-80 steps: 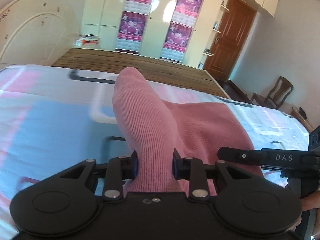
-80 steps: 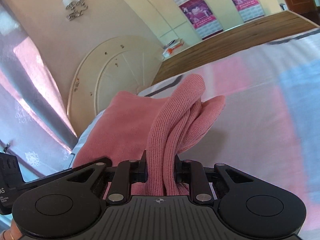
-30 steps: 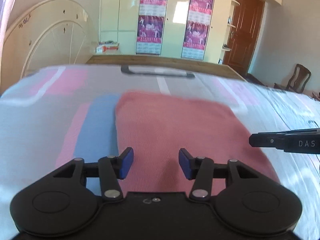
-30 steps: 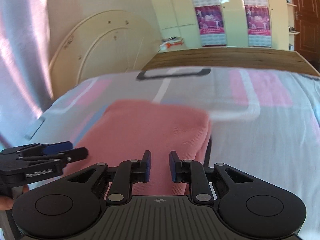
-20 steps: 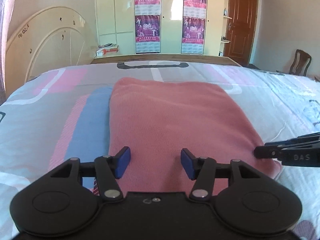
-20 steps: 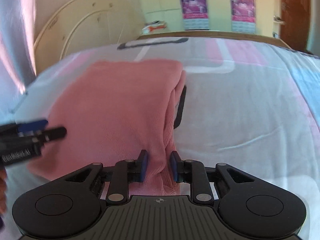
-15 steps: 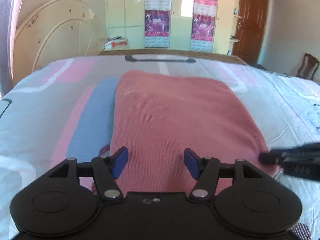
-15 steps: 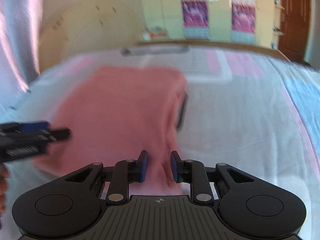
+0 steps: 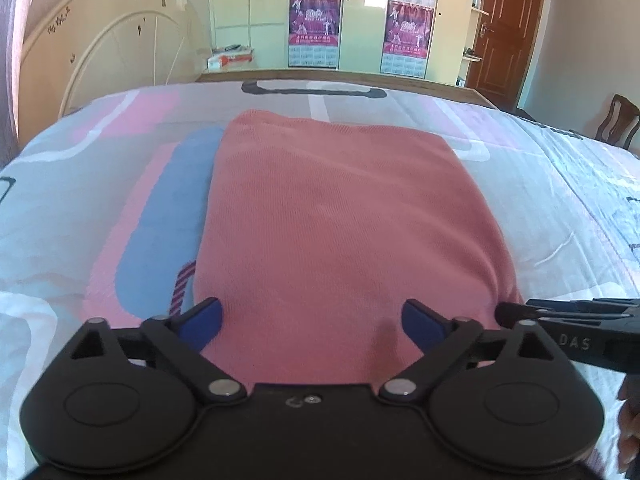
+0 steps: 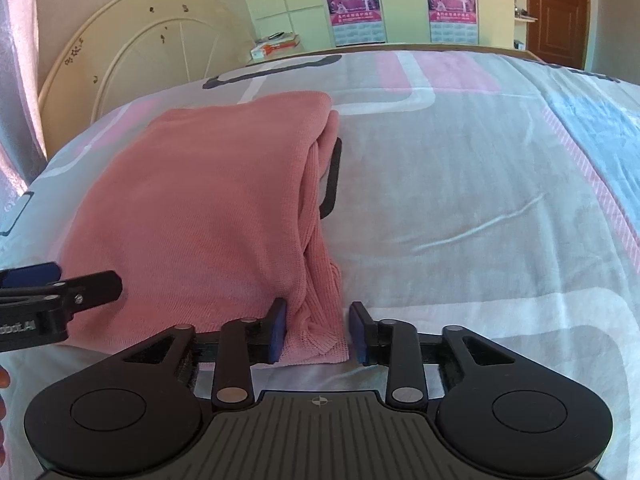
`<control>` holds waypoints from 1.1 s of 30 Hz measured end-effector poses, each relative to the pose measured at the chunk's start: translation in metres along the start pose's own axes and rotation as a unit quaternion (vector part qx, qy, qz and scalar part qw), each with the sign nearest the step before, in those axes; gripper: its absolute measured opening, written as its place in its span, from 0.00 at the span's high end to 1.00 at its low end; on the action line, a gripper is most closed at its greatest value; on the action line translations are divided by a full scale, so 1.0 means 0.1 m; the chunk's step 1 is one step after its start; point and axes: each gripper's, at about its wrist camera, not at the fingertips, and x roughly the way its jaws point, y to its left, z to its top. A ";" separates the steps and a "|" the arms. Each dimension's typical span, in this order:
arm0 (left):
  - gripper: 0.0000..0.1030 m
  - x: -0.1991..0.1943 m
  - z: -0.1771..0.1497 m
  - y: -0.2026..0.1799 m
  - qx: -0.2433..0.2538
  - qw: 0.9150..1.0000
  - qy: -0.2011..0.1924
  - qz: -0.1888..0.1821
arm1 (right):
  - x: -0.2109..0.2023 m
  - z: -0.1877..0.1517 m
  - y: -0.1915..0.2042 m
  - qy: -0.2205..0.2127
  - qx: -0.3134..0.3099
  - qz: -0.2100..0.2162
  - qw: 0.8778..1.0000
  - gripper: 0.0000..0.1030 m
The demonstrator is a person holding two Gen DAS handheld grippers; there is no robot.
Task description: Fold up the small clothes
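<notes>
A pink knitted garment [image 9: 340, 220] lies folded flat on the bed, its layered edges stacked along its right side [image 10: 316, 208]. My left gripper [image 9: 312, 312] hovers over the garment's near edge. Its jaws are opening wide, with cloth lying under them and nothing pinched. My right gripper [image 10: 318, 312] is at the near right corner. Its jaws are opening too; the ribbed corner lies between the blue pads, and the right pad stands clear of it. Each gripper shows at the edge of the other's view, the right one [image 9: 560, 312] and the left one [image 10: 60, 280].
The bed has a sheet [image 10: 480, 200] patterned in pink, blue and grey. A cream headboard [image 9: 100, 52] stands at the left, a wooden footboard [image 9: 340, 76] at the far end. Beyond are wardrobes with posters [image 9: 314, 12], a brown door [image 9: 508, 32] and a chair [image 9: 616, 120].
Both grippers carried the raised pink cloth down and over. It now lies flat, and both sets of jaws have spread apart and let go.
</notes>
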 end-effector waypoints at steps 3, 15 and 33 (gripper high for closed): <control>0.01 -0.03 0.01 -0.01 -0.013 1.000 0.004 -0.003 | -0.01 0.01 0.00 0.002 0.001 -0.003 1.000 0.55; 0.01 -0.47 -0.03 -0.24 0.024 0.999 0.005 0.035 | -0.38 0.00 -0.10 0.024 0.029 0.015 0.999 0.16; 0.01 -2.57 -0.63 -0.58 -0.069 0.992 -0.072 0.072 | -2.80 -0.63 0.14 -0.077 -0.106 0.042 0.990 0.00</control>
